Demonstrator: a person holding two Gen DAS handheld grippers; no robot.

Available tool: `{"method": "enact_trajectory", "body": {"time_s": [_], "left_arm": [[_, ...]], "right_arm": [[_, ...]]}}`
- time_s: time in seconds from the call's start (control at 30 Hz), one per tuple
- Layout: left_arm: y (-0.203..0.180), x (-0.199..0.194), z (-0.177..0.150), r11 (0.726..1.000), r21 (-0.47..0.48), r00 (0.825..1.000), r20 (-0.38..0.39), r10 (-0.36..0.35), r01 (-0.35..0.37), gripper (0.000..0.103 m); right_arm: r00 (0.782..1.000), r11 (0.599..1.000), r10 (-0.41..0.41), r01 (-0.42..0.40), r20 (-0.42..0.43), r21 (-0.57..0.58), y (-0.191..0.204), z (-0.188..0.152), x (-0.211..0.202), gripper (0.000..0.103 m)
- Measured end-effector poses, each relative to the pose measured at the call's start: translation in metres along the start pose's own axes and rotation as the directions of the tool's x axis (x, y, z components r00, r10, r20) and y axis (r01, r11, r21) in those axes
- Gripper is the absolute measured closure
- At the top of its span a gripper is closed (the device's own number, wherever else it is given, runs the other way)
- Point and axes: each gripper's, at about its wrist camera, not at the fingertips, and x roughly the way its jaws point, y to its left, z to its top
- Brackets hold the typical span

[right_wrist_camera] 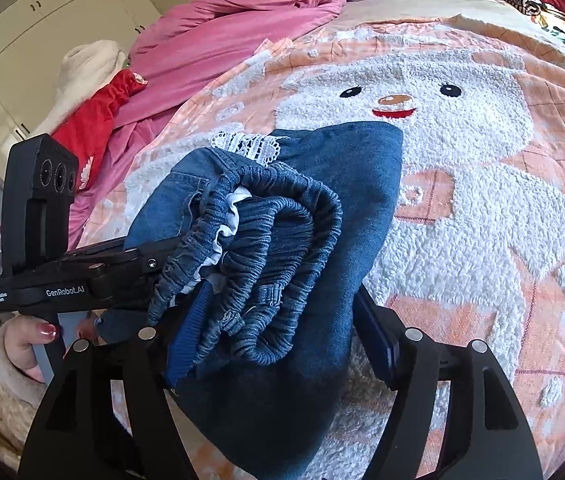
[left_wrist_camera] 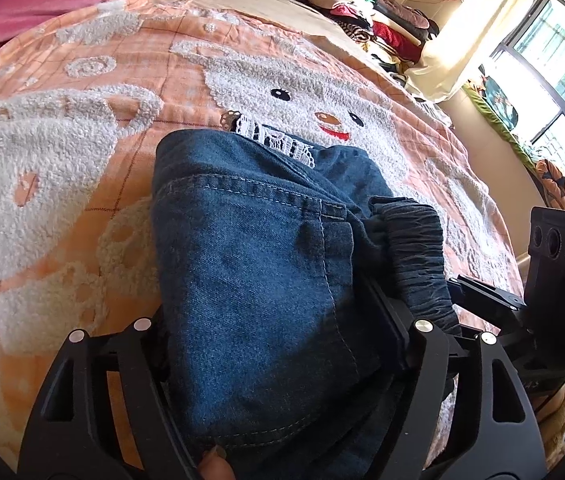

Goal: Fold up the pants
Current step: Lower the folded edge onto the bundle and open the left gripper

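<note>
Blue denim pants [left_wrist_camera: 258,248] with white lace trim [left_wrist_camera: 278,142] are bunched into a thick folded bundle over the orange snowman blanket [left_wrist_camera: 82,152]. My left gripper [left_wrist_camera: 278,332] is shut on the bundle's near end, with denim filling the space between its fingers. In the right wrist view the same pants [right_wrist_camera: 322,220] show their gathered elastic waistband [right_wrist_camera: 266,264] and lace [right_wrist_camera: 246,144]. My right gripper [right_wrist_camera: 278,344] is shut on the waistband side. The left gripper [right_wrist_camera: 82,276] shows at the left, clamped on the bundle.
A pink quilt [right_wrist_camera: 222,40] and a red garment [right_wrist_camera: 94,128] lie at the bed's far left. A pile of clothes [left_wrist_camera: 366,20] is stacked at the far right by the window [left_wrist_camera: 554,64]. White cabinets [right_wrist_camera: 42,28] stand behind the bed.
</note>
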Motion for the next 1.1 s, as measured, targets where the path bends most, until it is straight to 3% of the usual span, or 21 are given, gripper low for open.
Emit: {"method": "enact_trajectory", "body": {"time_s": [0.33, 0.4, 0.67, 0.73, 1.1], "left_arm": [[-0.006, -0.015, -0.005, 1.0, -0.002, 1.0, 0.019, 0.005, -0.005, 0.027], [-0.007, -0.019, -0.006, 1.0, -0.002, 1.0, 0.026, 0.006, -0.005, 0.024], [-0.012, -0.035, -0.007, 1.0, 0.009, 0.998, 0.054, 0.017, -0.018, 0.015], [-0.015, -0.04, -0.008, 1.0, 0.014, 0.998, 0.063, 0.02, -0.021, 0.011], [-0.026, -0.069, -0.013, 0.998, 0.036, 0.992, 0.117, 0.043, -0.047, 0.01]], "right_arm": [[0.999, 1.0, -0.026, 0.026, 0.034, 0.002, 0.001, -0.005, -0.019, 0.032], [0.998, 0.999, -0.033, 0.033, 0.047, 0.01, 0.001, -0.006, -0.024, 0.018], [0.995, 0.999, -0.051, 0.05, 0.089, 0.011, 0.003, -0.009, -0.042, 0.018], [0.993, 0.999, -0.054, 0.054, 0.1, 0.006, 0.005, -0.009, -0.047, 0.011], [0.981, 0.995, -0.096, 0.098, 0.168, -0.001, 0.014, -0.013, -0.075, 0.008]]}}
